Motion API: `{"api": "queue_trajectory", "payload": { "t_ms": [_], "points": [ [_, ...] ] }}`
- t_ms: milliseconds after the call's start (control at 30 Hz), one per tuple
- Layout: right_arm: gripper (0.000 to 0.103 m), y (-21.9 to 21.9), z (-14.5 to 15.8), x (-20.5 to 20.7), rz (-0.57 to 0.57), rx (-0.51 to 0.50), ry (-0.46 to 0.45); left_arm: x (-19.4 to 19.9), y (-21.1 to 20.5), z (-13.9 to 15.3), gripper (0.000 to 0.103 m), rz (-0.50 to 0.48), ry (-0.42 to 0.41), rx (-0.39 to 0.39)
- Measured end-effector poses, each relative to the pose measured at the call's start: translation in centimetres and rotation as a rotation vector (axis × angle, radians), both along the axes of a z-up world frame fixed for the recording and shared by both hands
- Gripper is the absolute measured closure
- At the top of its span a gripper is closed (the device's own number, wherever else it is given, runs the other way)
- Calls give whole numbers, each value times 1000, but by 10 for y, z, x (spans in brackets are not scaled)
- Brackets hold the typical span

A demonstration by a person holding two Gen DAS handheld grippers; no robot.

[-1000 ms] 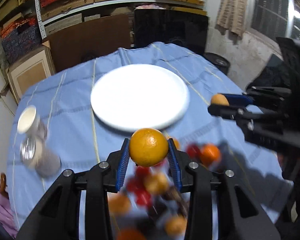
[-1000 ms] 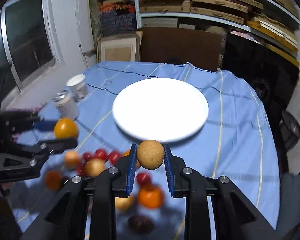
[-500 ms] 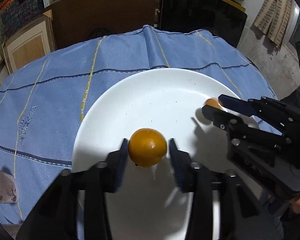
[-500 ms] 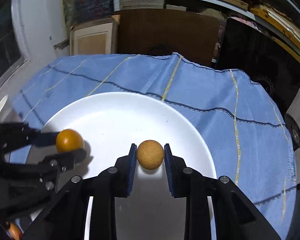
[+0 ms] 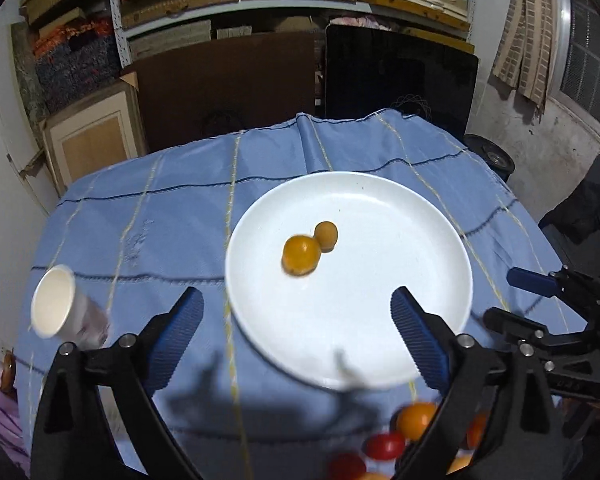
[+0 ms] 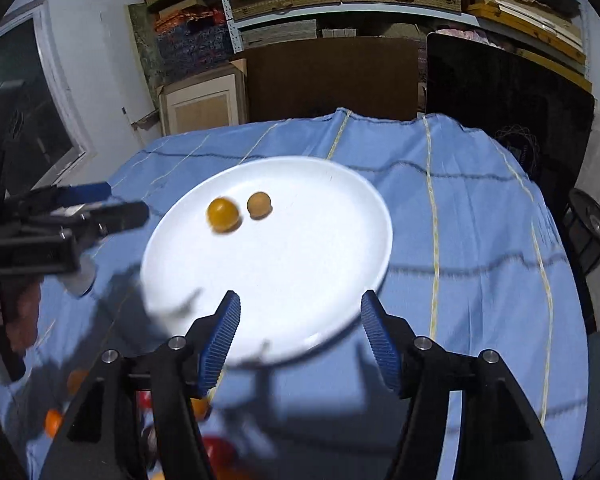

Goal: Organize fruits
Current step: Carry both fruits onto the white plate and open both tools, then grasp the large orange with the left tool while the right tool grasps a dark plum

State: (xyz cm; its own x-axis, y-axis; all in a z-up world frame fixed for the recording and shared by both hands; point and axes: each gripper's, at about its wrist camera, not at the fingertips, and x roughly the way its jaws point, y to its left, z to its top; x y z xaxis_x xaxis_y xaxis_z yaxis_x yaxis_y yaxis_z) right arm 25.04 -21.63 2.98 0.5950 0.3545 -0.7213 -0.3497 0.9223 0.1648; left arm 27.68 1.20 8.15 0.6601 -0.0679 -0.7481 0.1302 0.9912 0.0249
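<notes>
A white plate (image 5: pixel 380 340) lies on the blue cloth, also in the right wrist view (image 6: pixel 300 280). On it lie an orange (image 5: pixel 301 255) (image 6: pixel 223 214) and a smaller tan fruit (image 5: pixel 326 235) (image 6: pixel 259 204), side by side. My left gripper (image 5: pixel 296 328) is open and empty, held above the plate's near edge. My right gripper (image 6: pixel 300 328) is open and empty, also back from the plate; it shows at the right of the left wrist view (image 5: pixel 516 296). Several red and orange fruits (image 5: pixel 414 420) lie on the cloth near me.
A white paper cup (image 5: pixel 58 304) stands left of the plate. The round table's blue cloth (image 6: pixel 480 240) drops off at the far edge. Boxes and shelves stand behind the table. More loose fruits (image 6: pixel 54 420) lie at the lower left of the right wrist view.
Both grippers opened and let go of the orange and the tan fruit on the plate, then drew back and up toward me.
</notes>
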Motion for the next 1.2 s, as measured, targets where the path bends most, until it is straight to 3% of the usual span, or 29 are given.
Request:
{"api": "queue_trajectory", "payload": {
  "t_ms": [233,400,567,733,1200],
  "points": [
    [36,-20,3,-95,-29,40,-25,-113,29,-14,8,-8,5,-40],
    [33,-26,1,-137,-51,28,-48,-167,45,-34,8,-2,45,-93],
    [30,-17,-9,-168,-38,30,-37,-209,46,-45,8,11,46,-70],
    [27,-6,-23,-190,-9,18,-17,-235,46,-60,8,48,70,-82],
    [26,-8,-42,-215,-6,37,23,-242,48,-94,8,87,127,-48]
  ]
}}
